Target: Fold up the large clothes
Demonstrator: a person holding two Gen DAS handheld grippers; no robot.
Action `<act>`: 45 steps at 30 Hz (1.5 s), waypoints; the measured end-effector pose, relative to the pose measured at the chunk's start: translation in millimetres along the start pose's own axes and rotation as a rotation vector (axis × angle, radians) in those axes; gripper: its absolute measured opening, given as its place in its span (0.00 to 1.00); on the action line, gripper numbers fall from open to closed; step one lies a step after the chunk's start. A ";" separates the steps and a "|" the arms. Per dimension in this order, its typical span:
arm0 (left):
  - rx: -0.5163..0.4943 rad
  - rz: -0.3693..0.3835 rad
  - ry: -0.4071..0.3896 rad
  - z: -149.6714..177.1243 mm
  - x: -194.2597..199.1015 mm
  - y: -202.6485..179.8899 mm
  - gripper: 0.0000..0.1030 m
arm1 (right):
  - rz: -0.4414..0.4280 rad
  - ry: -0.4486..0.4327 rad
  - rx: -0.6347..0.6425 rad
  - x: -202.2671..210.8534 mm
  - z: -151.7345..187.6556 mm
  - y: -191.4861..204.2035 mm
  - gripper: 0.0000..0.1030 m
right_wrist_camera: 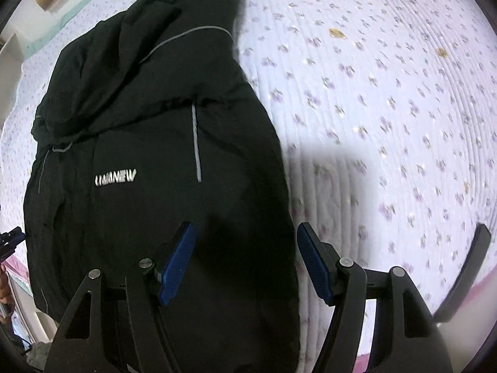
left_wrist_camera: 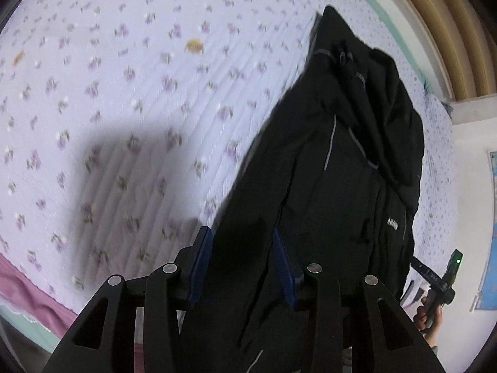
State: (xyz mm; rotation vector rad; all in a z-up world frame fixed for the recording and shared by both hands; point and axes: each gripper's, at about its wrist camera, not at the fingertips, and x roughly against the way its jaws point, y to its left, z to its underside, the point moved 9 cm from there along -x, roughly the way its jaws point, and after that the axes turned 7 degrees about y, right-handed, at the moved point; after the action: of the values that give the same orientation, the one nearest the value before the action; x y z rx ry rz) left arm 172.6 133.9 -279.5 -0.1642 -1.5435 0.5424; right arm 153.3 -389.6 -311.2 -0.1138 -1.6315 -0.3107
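On the left lies a broad stretch of the flowered quilt [left_wrist_camera: 124,93], bare and free for moving, ending in a pink border at the bed's near edge; the left gripper [left_wrist_camera: 245,264] hangs over the black jacket [left_wrist_camera: 341,171], its jaws parted on either side of a long dark panel, and although the fabric runs between the blue pads, they seem not to press on it. The jacket lies lengthwise on the bed, its sides apparently already turned in to a narrow strip, hood bunched at the far end; the crosswise folds are, I judge, still to do. Further right, the right gripper [right_wrist_camera: 245,261] stands over the jacket's right edge, jaws wide open and holding nothing; beyond it the quilt is again open up to the bed's edge, while the headboard [left_wrist_camera: 435,31] closes the far end.
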 end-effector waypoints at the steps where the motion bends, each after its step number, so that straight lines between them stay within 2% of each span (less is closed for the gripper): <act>1: -0.002 0.011 0.009 2.5 -2.3 -0.6 0.40 | 0.008 -0.004 -0.001 2.6 5.7 -2.9 0.68; 4: -0.002 0.045 0.028 7.4 -8.3 -3.0 0.40 | 0.020 -0.002 -0.013 11.0 21.2 -24.2 0.68; 12: -0.039 -0.011 0.099 23.3 -17.8 6.6 0.40 | 0.026 0.045 -0.072 11.2 68.0 -68.2 0.68; 16: -0.096 -0.001 0.123 35.7 -20.5 3.1 0.40 | -0.007 0.071 -0.105 7.2 91.4 -78.1 0.66; 18: -0.119 0.026 0.127 39.1 -21.1 -5.4 0.40 | -0.085 0.085 -0.109 3.8 106.3 -77.3 0.40; 21: -0.142 0.205 0.140 41.2 -12.4 -37.4 0.40 | -0.144 0.088 -0.064 6.2 113.5 -60.1 0.33; 23: -0.155 0.344 0.125 38.2 -0.4 -62.3 0.40 | -0.190 0.060 -0.022 19.5 111.6 -45.1 0.33; 24: -0.149 0.444 0.115 34.2 5.8 -76.2 0.40 | -0.225 0.029 0.005 33.1 108.8 -34.7 0.33; 26: -0.128 0.550 0.111 26.7 7.7 -91.2 0.40 | -0.291 -0.002 0.025 45.8 100.2 -21.2 0.33; 28: -0.125 0.529 0.117 23.5 -1.1 -95.9 0.40 | -0.347 -0.016 0.019 49.5 92.7 -13.8 0.33; 31: -0.149 0.426 0.155 34.0 -20.5 -97.7 0.40 | -0.324 0.019 0.000 37.1 96.2 -17.3 0.34; 35: -0.187 0.310 0.196 56.5 -30.1 -87.3 0.42 | -0.308 0.078 -0.048 16.6 117.8 -25.0 0.36; 41: -0.162 0.244 0.233 84.0 -31.0 -68.8 0.43 | -0.294 0.203 -0.060 7.0 160.4 -40.4 0.40; 45: -0.150 0.202 0.244 94.8 -38.4 -67.1 0.51 | -0.278 0.257 -0.039 1.1 184.2 -36.5 0.46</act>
State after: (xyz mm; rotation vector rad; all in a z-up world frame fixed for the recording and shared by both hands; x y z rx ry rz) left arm 98.3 36.8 -281.0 -0.4880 -1.3356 0.5433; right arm -33.4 -375.2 -325.2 0.1209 -1.3855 -0.5479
